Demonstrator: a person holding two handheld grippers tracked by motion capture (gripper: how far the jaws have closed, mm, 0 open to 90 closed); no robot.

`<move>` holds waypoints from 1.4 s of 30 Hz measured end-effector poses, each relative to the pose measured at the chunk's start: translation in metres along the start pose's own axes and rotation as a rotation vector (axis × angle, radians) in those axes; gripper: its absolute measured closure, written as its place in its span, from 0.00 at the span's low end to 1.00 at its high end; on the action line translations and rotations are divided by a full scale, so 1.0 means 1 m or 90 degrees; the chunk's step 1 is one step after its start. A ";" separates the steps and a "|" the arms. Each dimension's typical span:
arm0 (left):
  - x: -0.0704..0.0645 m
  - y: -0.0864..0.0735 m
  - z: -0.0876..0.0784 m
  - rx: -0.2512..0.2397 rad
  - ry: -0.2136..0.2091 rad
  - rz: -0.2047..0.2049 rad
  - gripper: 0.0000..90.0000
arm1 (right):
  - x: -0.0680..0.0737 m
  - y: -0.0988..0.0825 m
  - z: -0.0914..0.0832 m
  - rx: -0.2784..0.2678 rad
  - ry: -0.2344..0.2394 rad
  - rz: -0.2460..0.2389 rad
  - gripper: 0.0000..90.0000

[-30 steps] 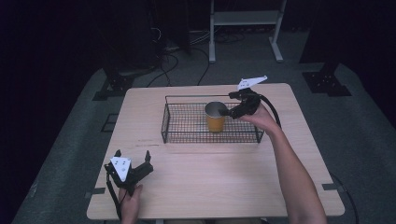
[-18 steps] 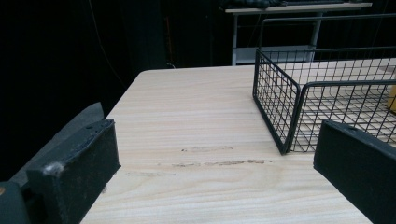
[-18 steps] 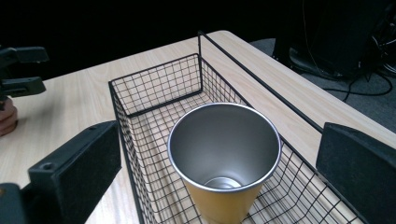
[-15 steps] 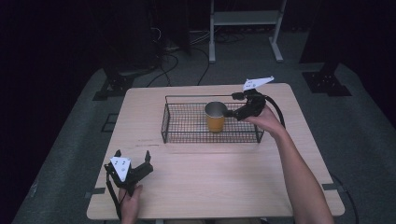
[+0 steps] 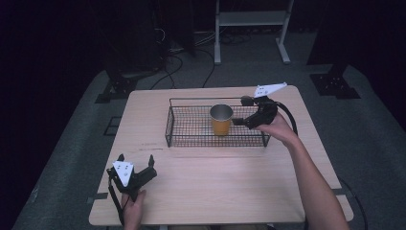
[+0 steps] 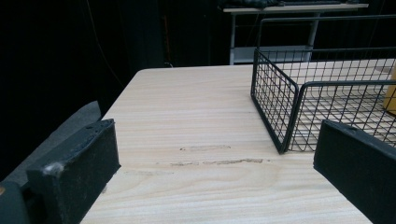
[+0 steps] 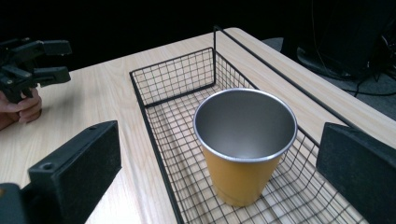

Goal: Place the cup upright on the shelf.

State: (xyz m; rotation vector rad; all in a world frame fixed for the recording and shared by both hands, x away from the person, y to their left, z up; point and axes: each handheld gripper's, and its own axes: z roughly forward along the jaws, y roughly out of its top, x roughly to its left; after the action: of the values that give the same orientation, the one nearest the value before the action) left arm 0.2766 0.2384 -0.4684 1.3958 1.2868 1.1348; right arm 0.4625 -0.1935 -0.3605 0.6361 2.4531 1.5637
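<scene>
An orange cup (image 5: pixel 221 120) with a bare metal inside stands upright in a black wire basket (image 5: pixel 191 142) at the middle of the far half of the table. My right gripper (image 5: pixel 241 111) hovers just right of the cup at rim height, open and holding nothing. In the right gripper view the cup (image 7: pixel 243 154) sits ahead of the wide-apart jaws of that gripper (image 7: pixel 219 144). My left gripper (image 5: pixel 136 159) rests near the table's front left corner, open and empty. In the left gripper view the left gripper (image 6: pixel 215 140) faces the basket's near corner (image 6: pixel 280 107).
The wooden table (image 5: pixel 215 191) is bare in front of the basket. Behind it stand a white frame (image 5: pixel 249 28), dark stands (image 5: pixel 115 86) and floor cables (image 5: pixel 177 62) on grey carpet. The other hand's gripper (image 7: pixel 51 58) appears far off in the right gripper view.
My right gripper has drawn back a little to the right, away from the cup. The cup stays where it was in the basket. The left gripper has not moved.
</scene>
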 end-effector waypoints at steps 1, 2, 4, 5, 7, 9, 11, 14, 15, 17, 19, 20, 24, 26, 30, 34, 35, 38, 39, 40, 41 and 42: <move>0.000 0.000 0.000 0.000 0.001 -0.002 0.00 | 0.001 -0.004 -0.003 -0.010 -0.001 0.002 0.00; 0.000 0.000 0.000 0.000 0.001 -0.002 0.00 | 0.001 -0.004 -0.003 -0.010 -0.001 0.002 0.00; 0.000 0.000 0.000 0.000 0.000 -0.001 0.00 | 0.002 -0.009 -0.005 -0.006 0.004 0.004 0.00; 0.000 0.000 0.000 0.000 0.001 0.002 0.00 | 0.002 -0.013 -0.007 -0.009 0.009 0.010 0.00; -0.001 0.000 0.000 -0.001 0.001 0.002 0.00 | 0.004 -0.016 -0.009 -0.014 0.003 0.007 0.00; -0.001 0.000 0.000 -0.001 0.000 0.002 0.00 | 0.005 -0.021 -0.011 -0.010 0.008 0.009 0.00; -0.001 0.000 0.000 0.000 0.005 -0.001 0.00 | 0.005 -0.025 -0.015 -0.011 0.007 0.013 0.00; 0.000 0.000 0.000 0.000 0.003 -0.002 0.00 | 0.006 -0.027 -0.019 -0.017 0.006 0.016 0.00; 0.000 0.000 0.000 0.001 0.004 -0.003 0.00 | 0.006 -0.030 -0.021 -0.023 0.006 0.019 0.00; 0.000 0.000 0.000 0.001 0.003 -0.003 0.00 | 0.007 -0.032 -0.022 -0.024 0.006 0.019 0.00; 0.000 0.000 0.000 0.001 0.003 -0.001 0.00 | 0.008 -0.034 -0.023 -0.021 0.011 0.021 0.00; -0.001 0.000 0.000 0.000 0.003 0.000 0.00 | 0.009 -0.035 -0.025 -0.026 0.008 0.018 0.00; -0.001 0.000 0.000 0.001 0.004 0.002 0.00 | 0.012 -0.041 -0.028 -0.026 0.012 0.020 0.00; -0.001 0.000 0.000 0.001 0.003 0.000 0.00 | 0.013 -0.044 -0.029 -0.019 0.017 0.022 0.00; -0.001 0.000 0.000 0.002 0.003 0.001 0.00 | 0.017 -0.051 -0.034 -0.021 0.017 0.018 0.00; -0.001 0.000 0.000 0.002 0.004 0.001 0.00 | 0.022 -0.057 -0.039 -0.026 0.016 0.018 0.00; -0.001 0.000 0.000 0.003 0.005 0.001 0.00 | 0.022 -0.057 -0.039 -0.026 0.016 0.018 0.00; -0.001 0.000 0.000 0.002 0.005 0.000 0.00 | 0.025 -0.061 -0.041 -0.028 0.021 0.015 0.00; -0.001 0.000 0.000 0.003 0.005 0.000 0.00 | 0.027 -0.062 -0.042 -0.025 0.023 0.014 0.00; -0.001 0.000 0.000 0.003 0.004 0.000 0.00 | 0.028 -0.063 -0.043 -0.024 0.027 0.019 0.00; -0.001 0.000 0.000 0.003 0.005 -0.001 0.00 | 0.030 -0.064 -0.043 -0.026 0.025 0.016 0.00; -0.001 0.000 0.000 0.003 0.006 -0.002 0.00 | 0.031 -0.066 -0.044 -0.025 0.025 0.013 0.00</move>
State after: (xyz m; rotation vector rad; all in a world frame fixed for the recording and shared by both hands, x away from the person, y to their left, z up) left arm 0.2767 0.2378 -0.4683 1.3939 1.2983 1.1379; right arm 0.4011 -0.2402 -0.3972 0.6323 2.4456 1.6428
